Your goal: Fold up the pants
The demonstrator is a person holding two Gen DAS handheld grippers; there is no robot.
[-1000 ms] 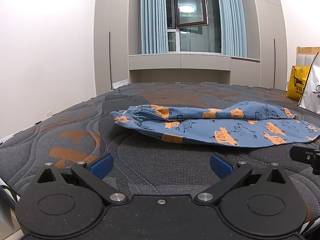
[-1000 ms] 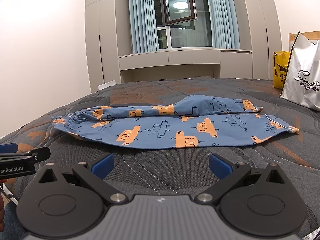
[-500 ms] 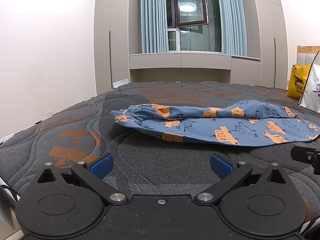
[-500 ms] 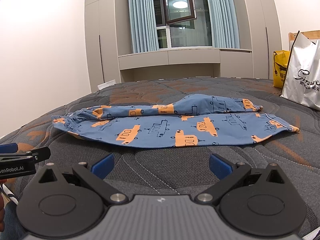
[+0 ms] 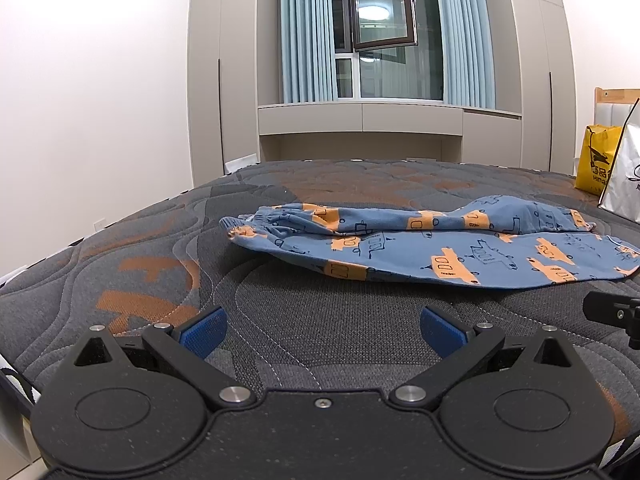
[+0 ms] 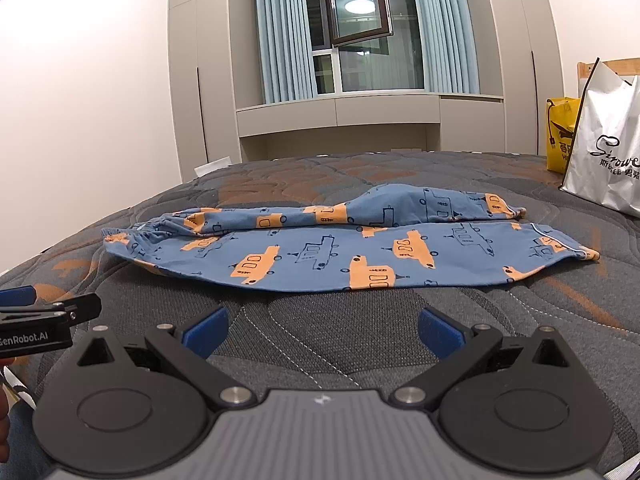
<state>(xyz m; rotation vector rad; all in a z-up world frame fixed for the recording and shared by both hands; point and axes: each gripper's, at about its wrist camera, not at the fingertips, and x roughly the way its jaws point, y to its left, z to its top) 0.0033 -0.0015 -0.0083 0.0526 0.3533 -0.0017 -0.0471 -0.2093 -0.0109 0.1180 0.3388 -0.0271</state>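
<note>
Both claws stand with fingers spread wide and nothing between the blue pads. Left gripper [image 5: 322, 330] hovers low over the mattress [image 5: 140, 248], short of the pants' near edge and toward their waistband end. Right gripper [image 6: 322, 330] hovers at the same height, also short of the near edge, facing the middle of the pants. Neither pad touches cloth.

Beyond the claws, the blue pants [image 6: 320, 248] with orange vehicle print lie lengthwise across the mattress. The elastic waistband [image 6: 120, 238] is at the left end; the cuffs [image 6: 588, 254] are at the right end. One leg appears laid over the other, with the far leg rumpled and humped near its middle. Judged from this layout, the lengthwise fold is done or nearly done. The crosswise fold, cuffs toward waistband, is not yet begun, and the hump is left to flatten.

Past the cuffs, a white shopping bag [image 6: 608, 152] and a yellow bag [image 6: 558, 136] stand at the mattress edge.
</note>
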